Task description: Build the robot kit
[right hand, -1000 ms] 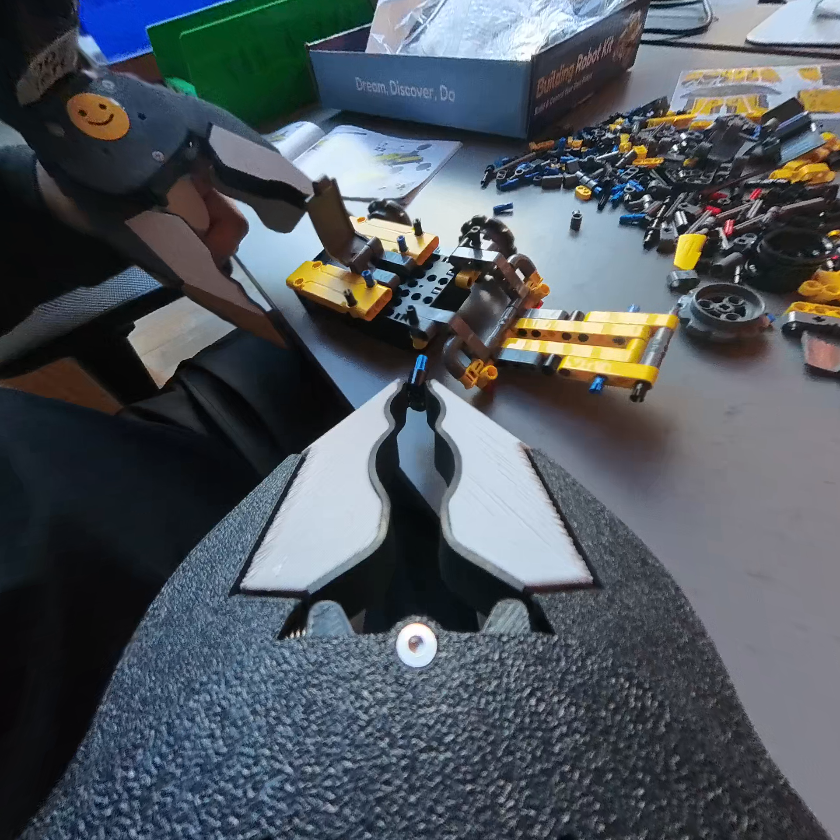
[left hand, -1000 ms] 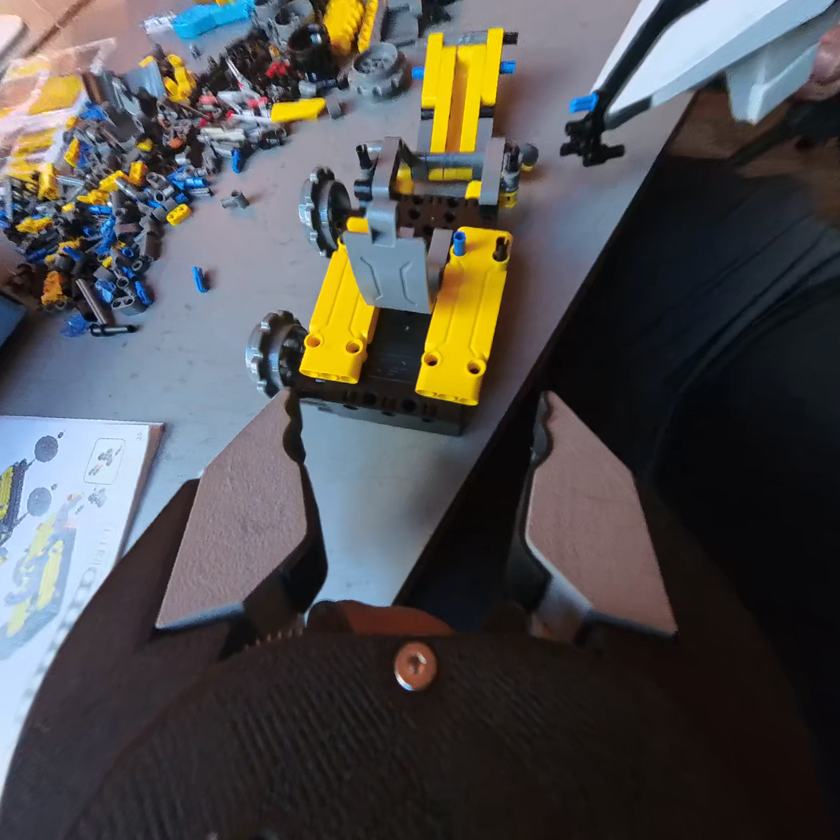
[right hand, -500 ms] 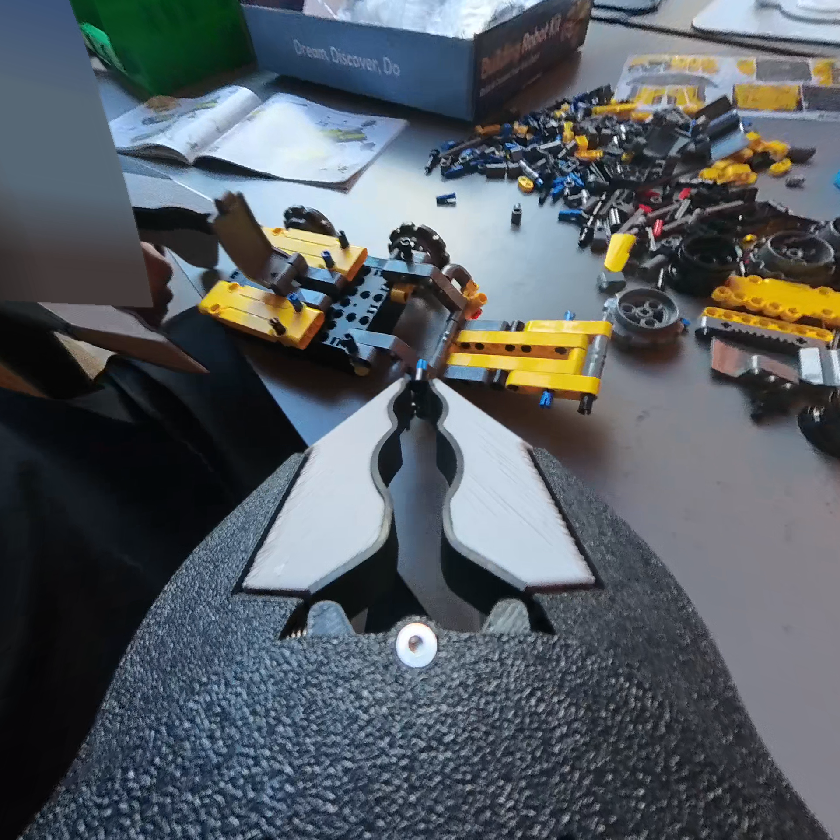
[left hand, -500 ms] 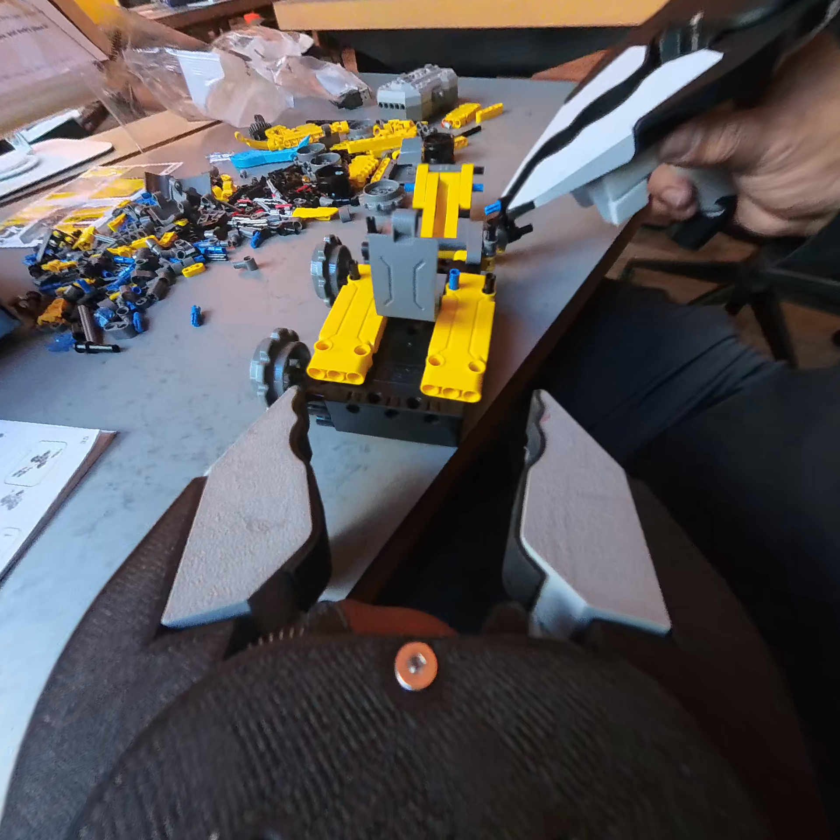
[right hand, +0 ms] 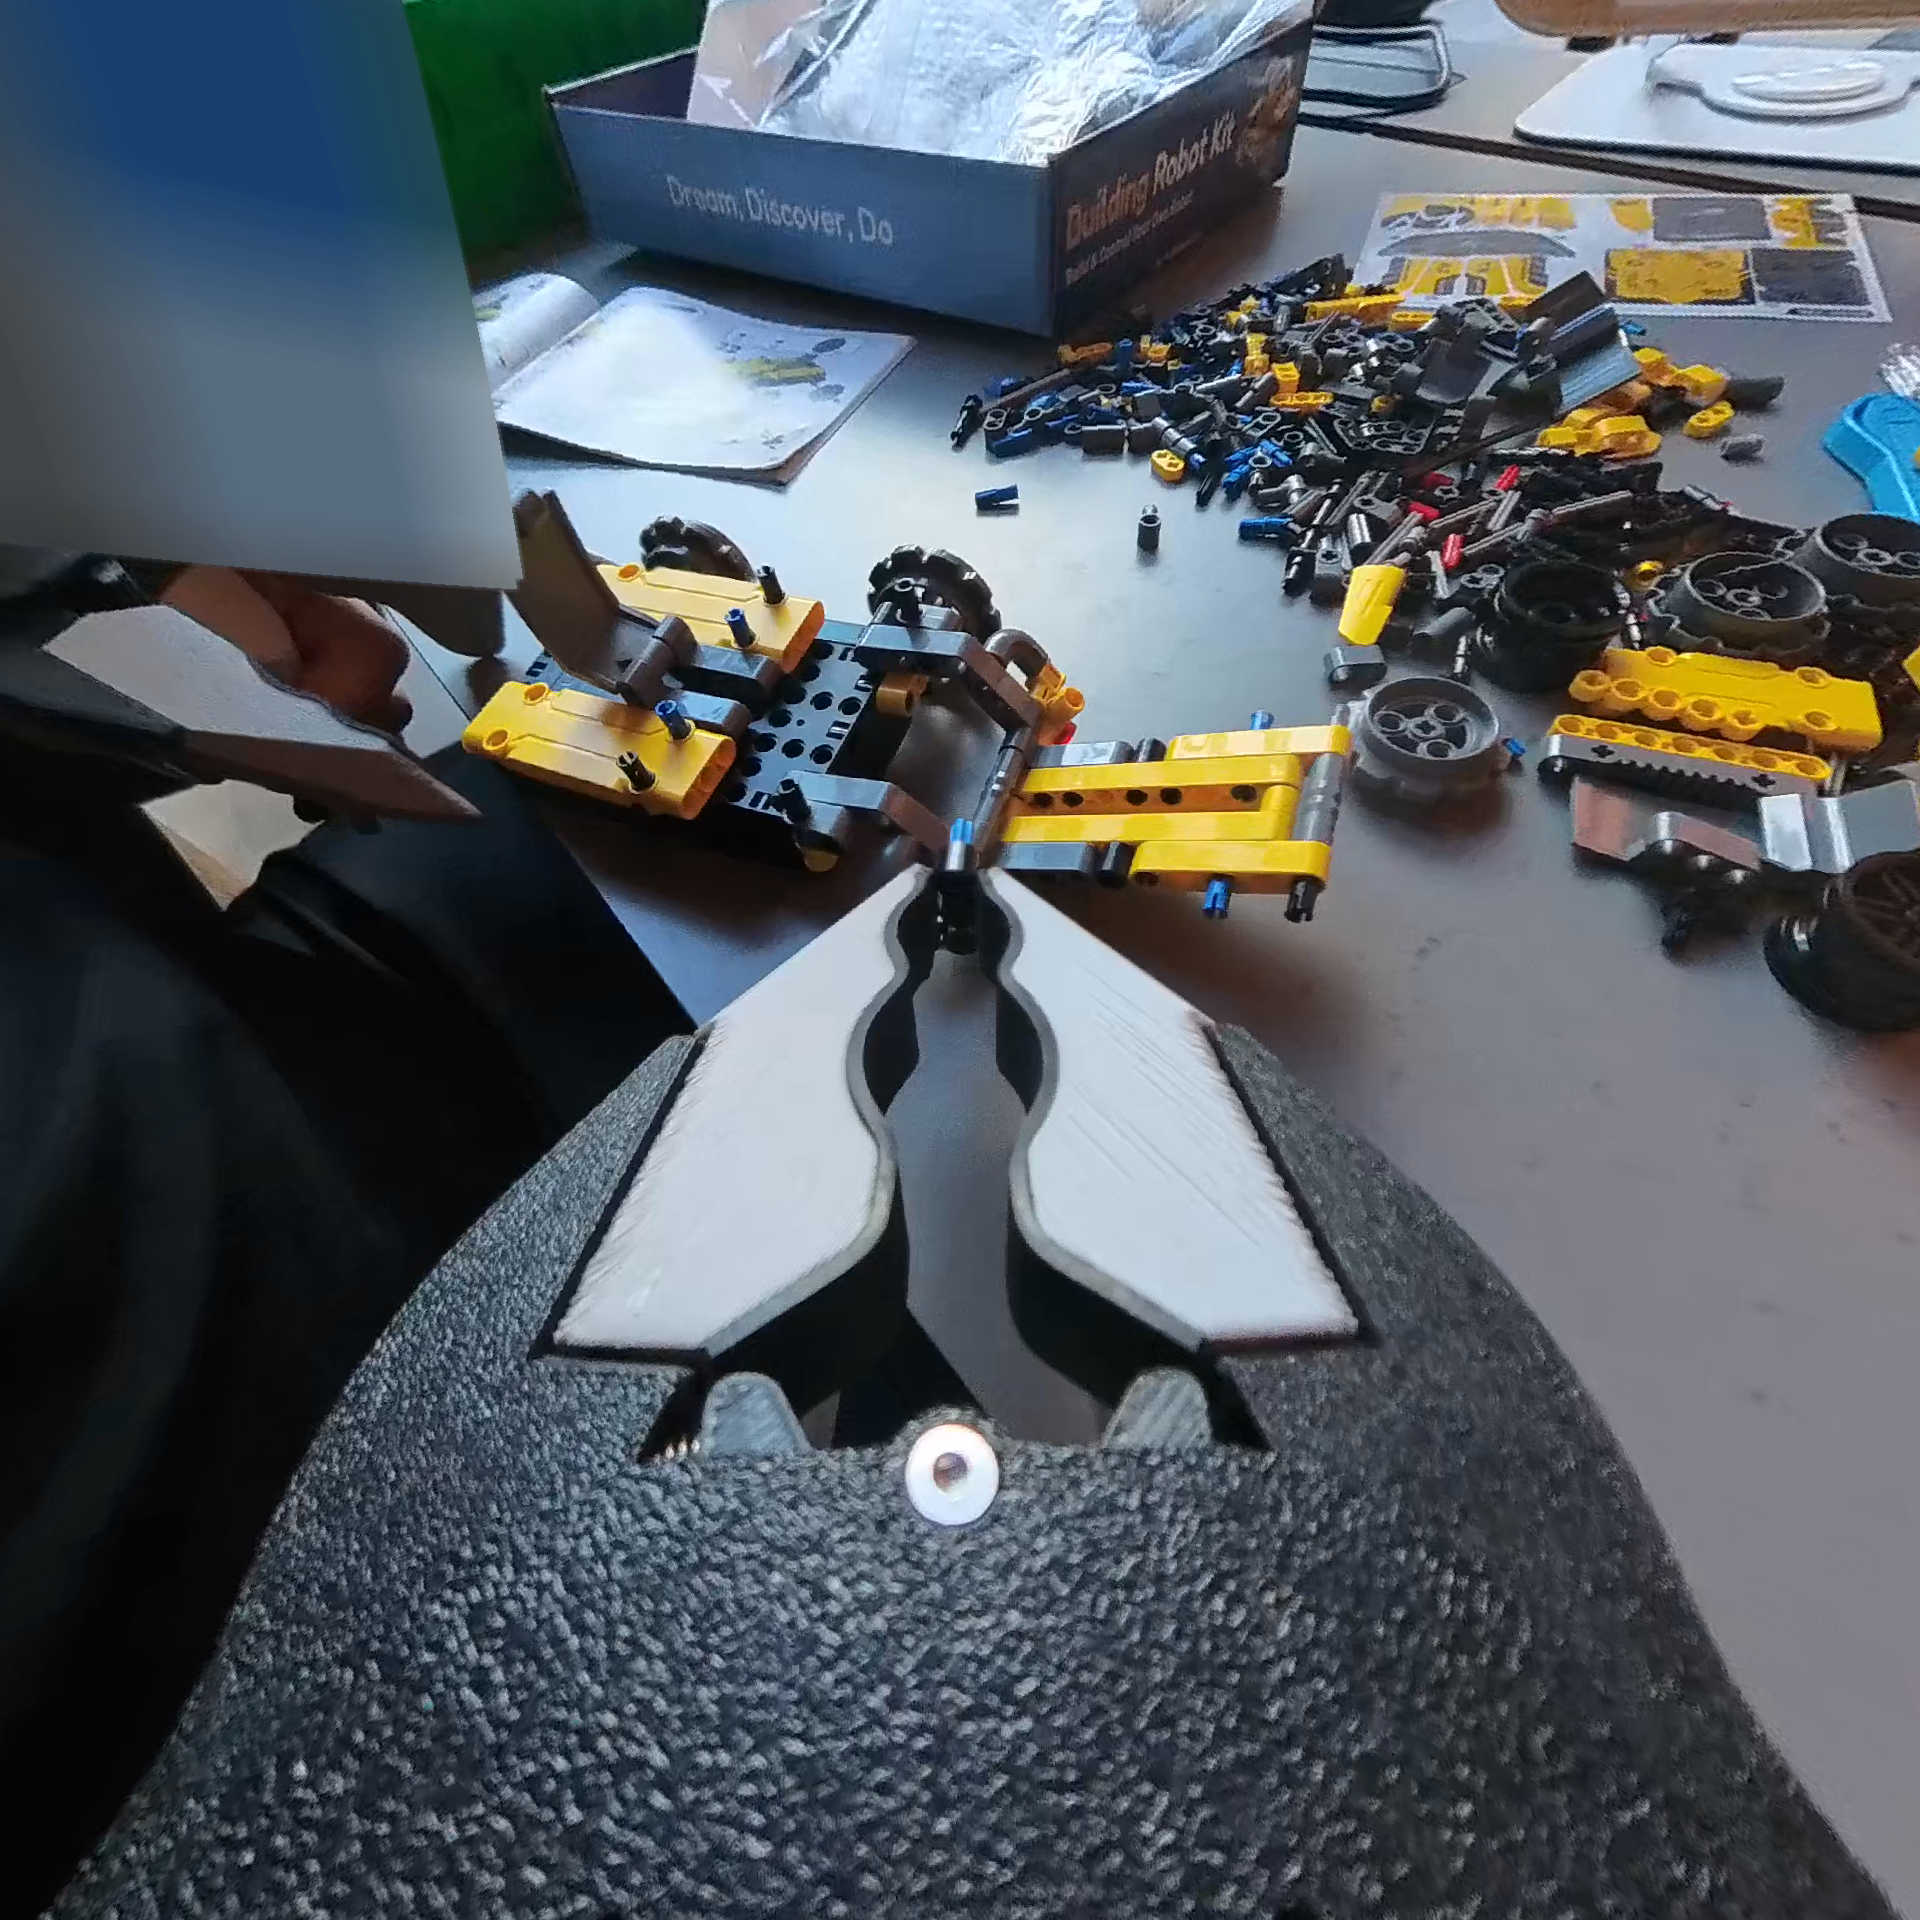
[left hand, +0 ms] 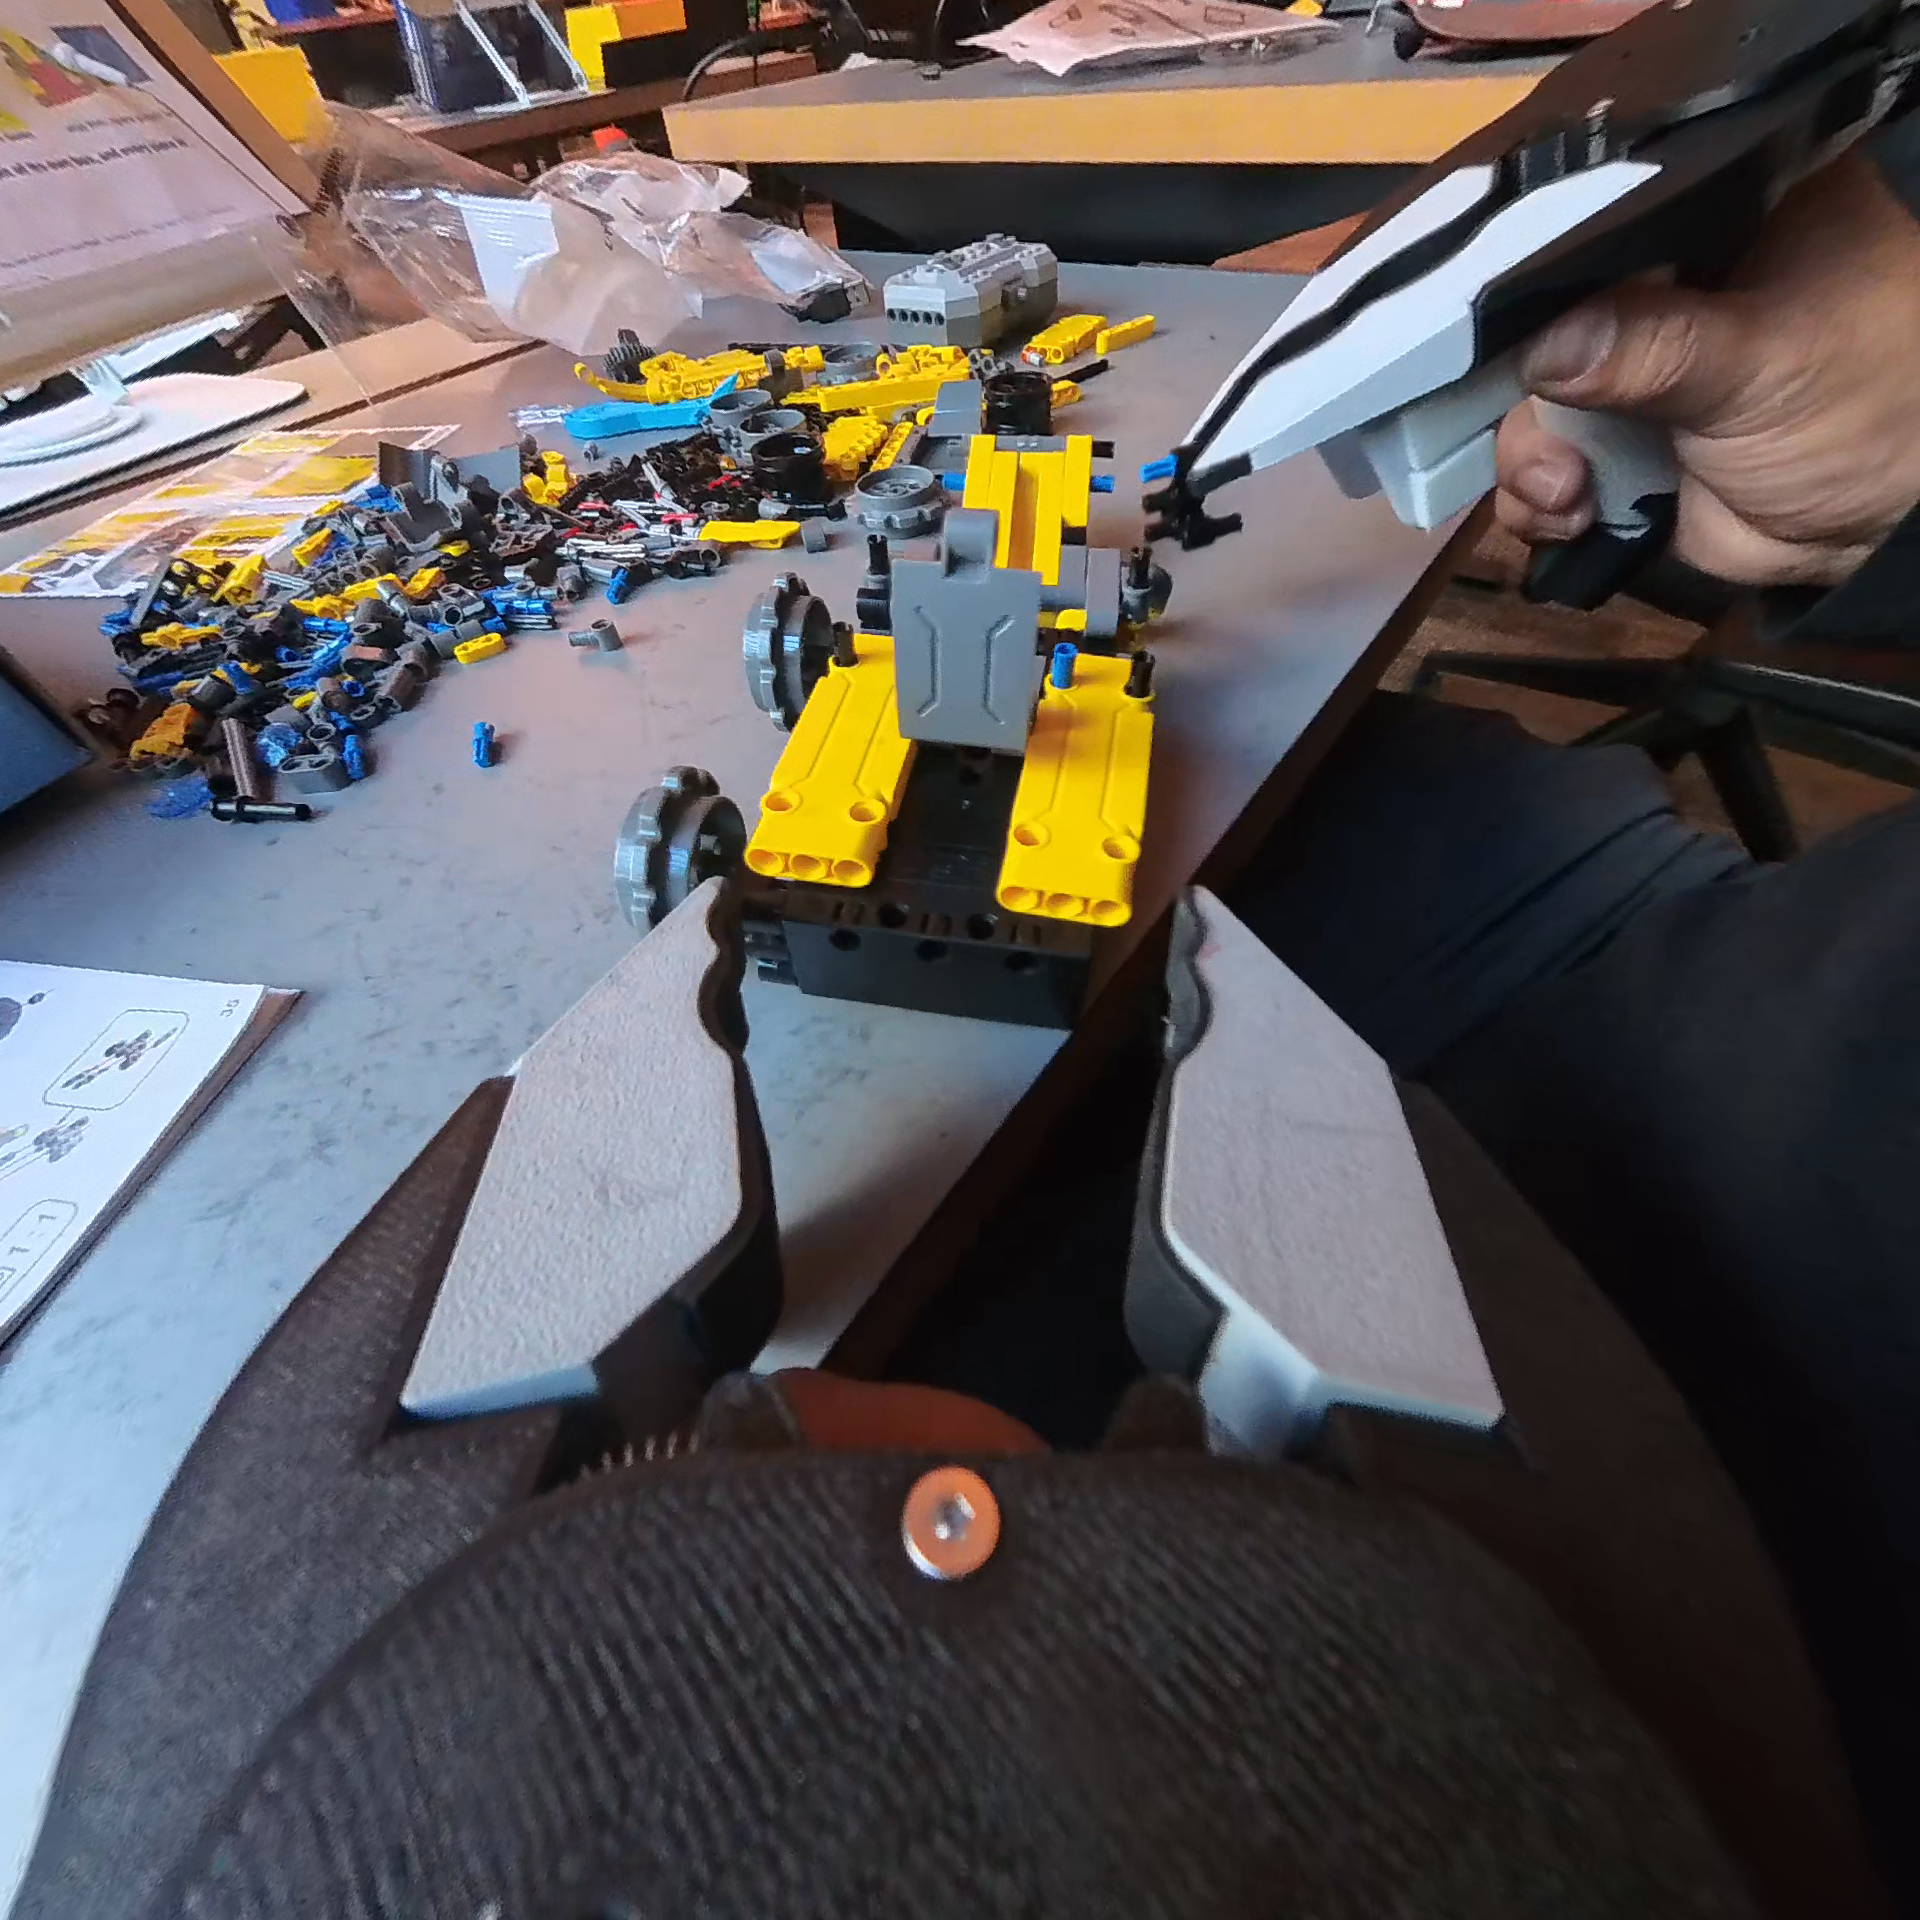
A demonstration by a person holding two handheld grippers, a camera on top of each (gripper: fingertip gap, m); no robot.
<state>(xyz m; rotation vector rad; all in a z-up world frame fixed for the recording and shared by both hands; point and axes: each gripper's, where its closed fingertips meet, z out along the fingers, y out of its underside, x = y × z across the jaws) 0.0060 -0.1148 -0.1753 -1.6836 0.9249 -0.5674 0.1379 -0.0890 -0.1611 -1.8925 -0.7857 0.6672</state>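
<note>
Instruction booklet: lay open at the left of the counter; its left part was cut off by the frame edge.
Loose parts pile: spread over the left and far counter in black, blue, grey and yellow; single pieces were too small to identify.
Plastic bag: lay crumpled behind the pile; contents could not be made out.
Left gripper: jaws stood wide apart and held nothing. The left fingertip sat just beside a grey toothed wheel; the right fingertip hung past the counter edge.
Vehicle model: stood near the counter's right edge, directly ahead of the left gripper, with yellow panels on a black base and a grey plate upright on top. Its far end was partly hidden behind that plate.
Right gripper: jaws were nearly closed, pinching a small black connector with a blue pin at the tips. The part hovered just beside the model's near side; contact could not be judged.
Hand: gripped the right gripper's handle, cut off at the right frame edge.
Box: stood at the far counter, top cropped.
</note>
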